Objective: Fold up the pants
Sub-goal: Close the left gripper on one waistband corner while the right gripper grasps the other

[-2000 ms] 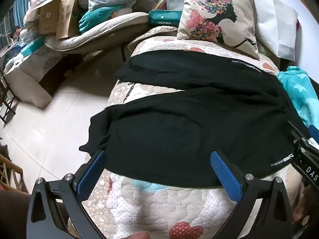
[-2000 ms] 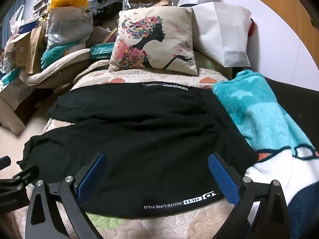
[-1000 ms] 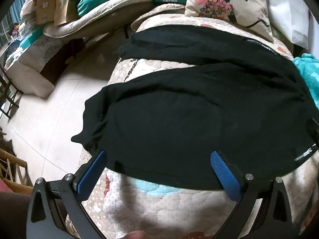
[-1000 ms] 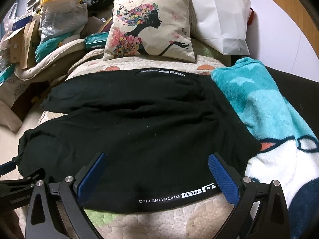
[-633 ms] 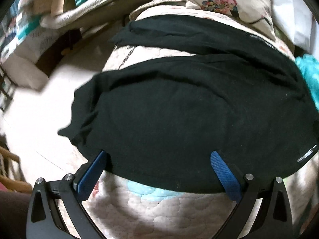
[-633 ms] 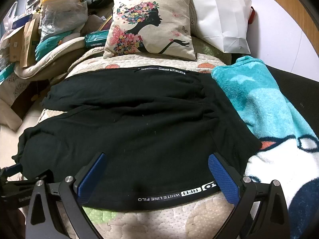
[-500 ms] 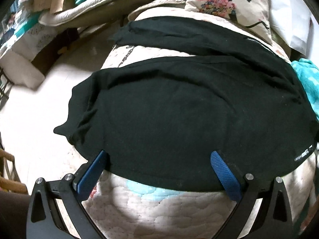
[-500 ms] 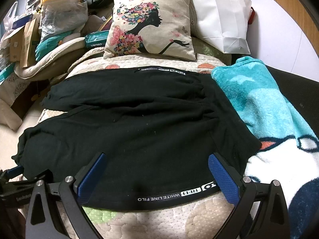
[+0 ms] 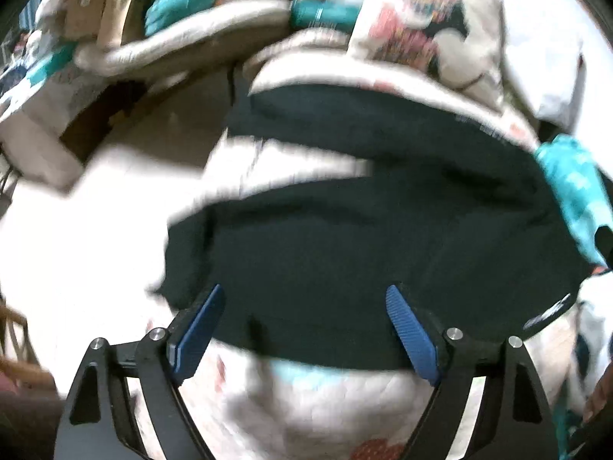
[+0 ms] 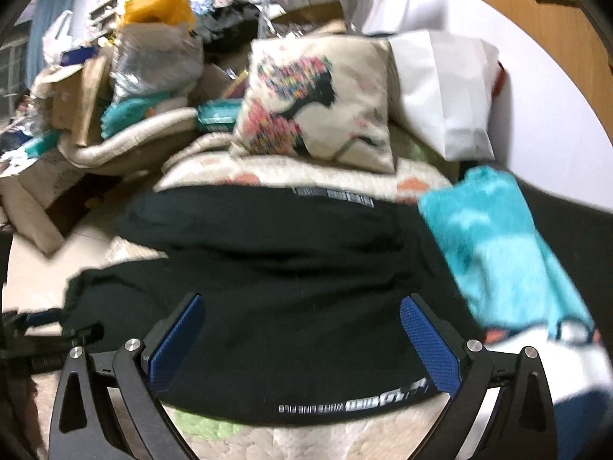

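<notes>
Black pants [image 9: 364,230] lie spread flat on a quilted bed cover [image 9: 306,402], two legs reaching left, the waistband with white lettering [image 10: 345,404] at the near right. My left gripper [image 9: 304,306] is open, its blue pads over the near edge of the near leg. My right gripper [image 10: 300,318] is open over the waistband end of the pants [image 10: 287,268]. Neither holds cloth. Both views are blurred.
A floral cushion [image 10: 318,103] and a white bag [image 10: 444,88] stand at the bed's far end. A turquoise blanket [image 10: 498,241] lies right of the pants. Boxes and bags [image 10: 126,88] are piled at the left. Pale floor [image 9: 76,230] lies left of the bed.
Both grippers have moved and tilted up, so more of the room's far end shows. The jaws of both have narrowed a little but stay open. The pants have not moved.
</notes>
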`<state>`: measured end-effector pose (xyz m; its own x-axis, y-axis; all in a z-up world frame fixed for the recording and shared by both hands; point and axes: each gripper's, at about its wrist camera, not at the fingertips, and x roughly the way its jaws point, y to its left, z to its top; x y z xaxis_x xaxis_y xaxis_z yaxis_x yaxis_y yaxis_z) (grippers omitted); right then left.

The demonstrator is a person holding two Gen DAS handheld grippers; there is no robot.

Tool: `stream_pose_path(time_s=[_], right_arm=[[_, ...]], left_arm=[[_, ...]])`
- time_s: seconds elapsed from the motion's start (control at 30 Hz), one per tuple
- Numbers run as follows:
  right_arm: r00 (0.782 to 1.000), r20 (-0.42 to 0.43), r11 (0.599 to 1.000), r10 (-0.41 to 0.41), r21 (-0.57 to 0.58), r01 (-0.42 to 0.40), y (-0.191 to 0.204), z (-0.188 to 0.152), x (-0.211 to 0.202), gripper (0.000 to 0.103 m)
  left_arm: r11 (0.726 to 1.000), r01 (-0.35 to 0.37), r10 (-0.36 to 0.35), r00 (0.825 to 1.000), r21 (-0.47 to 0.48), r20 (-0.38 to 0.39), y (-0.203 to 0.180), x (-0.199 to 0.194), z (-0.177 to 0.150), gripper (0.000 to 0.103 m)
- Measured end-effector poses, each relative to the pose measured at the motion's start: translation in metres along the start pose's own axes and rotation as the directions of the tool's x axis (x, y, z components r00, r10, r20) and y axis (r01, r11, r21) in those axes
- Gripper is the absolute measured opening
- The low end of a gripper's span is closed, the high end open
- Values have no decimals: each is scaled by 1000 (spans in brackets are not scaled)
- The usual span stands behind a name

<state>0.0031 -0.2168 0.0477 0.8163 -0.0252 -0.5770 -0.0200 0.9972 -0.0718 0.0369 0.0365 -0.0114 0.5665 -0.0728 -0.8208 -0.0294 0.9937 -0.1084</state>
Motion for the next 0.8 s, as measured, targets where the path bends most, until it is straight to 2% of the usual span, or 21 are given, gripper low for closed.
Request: stream_pose_path(time_s=[0.03,0.13,0.27,0.37,0.4,0.53,0.6,0.7,0.8], right_arm=[[1000,13,1000,18,-15,-18,-5,13,-5,103],[995,33,995,96,-44,-94,-23,47,-12,103],[980,-60,982,189,2,-190,-53,82,15,101],[966,-137,976,218,30,-216,-73,97,56,93],[962,-166,976,217,32,-215,-79,101,71,87],[929,-281,970,243,96,-225,-104,111,140,77],[911,-324,966,256,129,-226,-114,115,175,76],[894,-357,961,272,156,-230,-122,123,213,76],[873,-376,950,309,166,-265,-121,132,246,76]], left_arm=[[1000,-3,2,999,21,34,1,-7,17,86],[998,-4,1,999,62,55,9,-5,58,86],[998,16,-19,998,57,56,34,24,115,86],[1000,30,-30,999,9,42,62,53,148,73],[999,37,-37,999,-13,28,71,64,157,70],[998,50,-51,999,-46,-3,91,113,192,70],[996,62,-64,998,-65,-16,99,130,201,70],[991,87,-89,996,-103,-21,109,158,219,70],[989,115,-118,993,-92,-24,112,182,232,70]])
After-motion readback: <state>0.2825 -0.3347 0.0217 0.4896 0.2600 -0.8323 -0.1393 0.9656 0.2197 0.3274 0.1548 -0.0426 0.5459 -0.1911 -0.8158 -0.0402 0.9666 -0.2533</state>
